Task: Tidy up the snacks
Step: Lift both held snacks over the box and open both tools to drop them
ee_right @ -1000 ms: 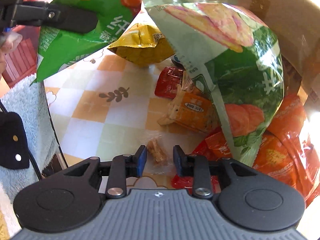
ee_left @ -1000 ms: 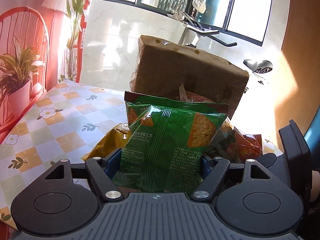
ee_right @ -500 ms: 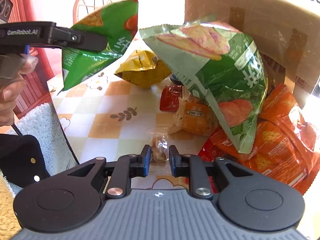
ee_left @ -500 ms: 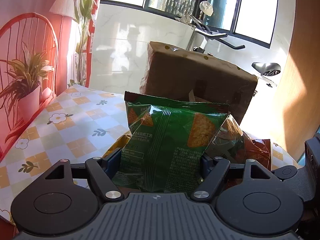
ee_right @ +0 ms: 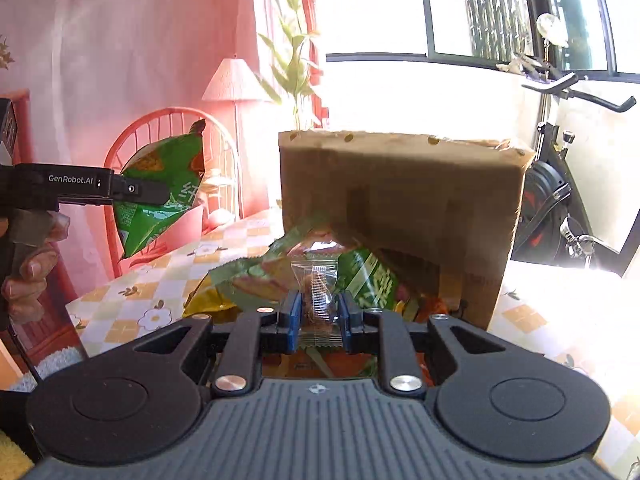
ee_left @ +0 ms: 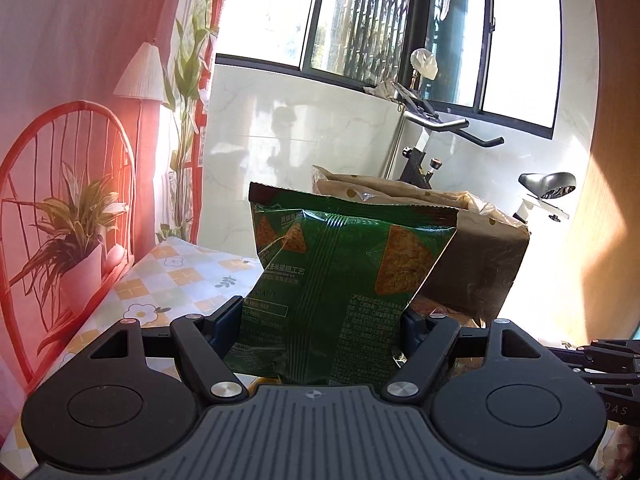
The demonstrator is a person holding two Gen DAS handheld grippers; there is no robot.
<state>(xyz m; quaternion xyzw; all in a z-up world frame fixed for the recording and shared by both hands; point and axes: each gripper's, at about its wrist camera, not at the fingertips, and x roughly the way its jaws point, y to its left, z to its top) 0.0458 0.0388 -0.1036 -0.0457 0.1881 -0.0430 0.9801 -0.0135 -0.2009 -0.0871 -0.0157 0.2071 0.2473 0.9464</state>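
Note:
My left gripper (ee_left: 320, 320) is shut on a green chip bag (ee_left: 340, 280) and holds it up above the table, level with the top of the brown paper bag (ee_left: 472, 256). The same green bag (ee_right: 160, 196) shows at the left of the right wrist view. My right gripper (ee_right: 318, 316) is shut on a small clear-wrapped snack (ee_right: 318, 296), lifted in front of the brown paper bag (ee_right: 400, 200). Below it lie another green chip bag (ee_right: 368, 276), a yellow bag (ee_right: 204, 300) and orange packets (ee_right: 424, 304).
The table has a checkered floral cloth (ee_right: 132, 308). A red wire chair (ee_left: 68, 184) and a potted plant (ee_left: 76, 240) stand at the left. An exercise bike (ee_right: 560, 208) stands behind the paper bag, under the window.
My right gripper closed on the small clear-wrapped snack and lifted it off the table. My left gripper rose higher with the green chip bag.

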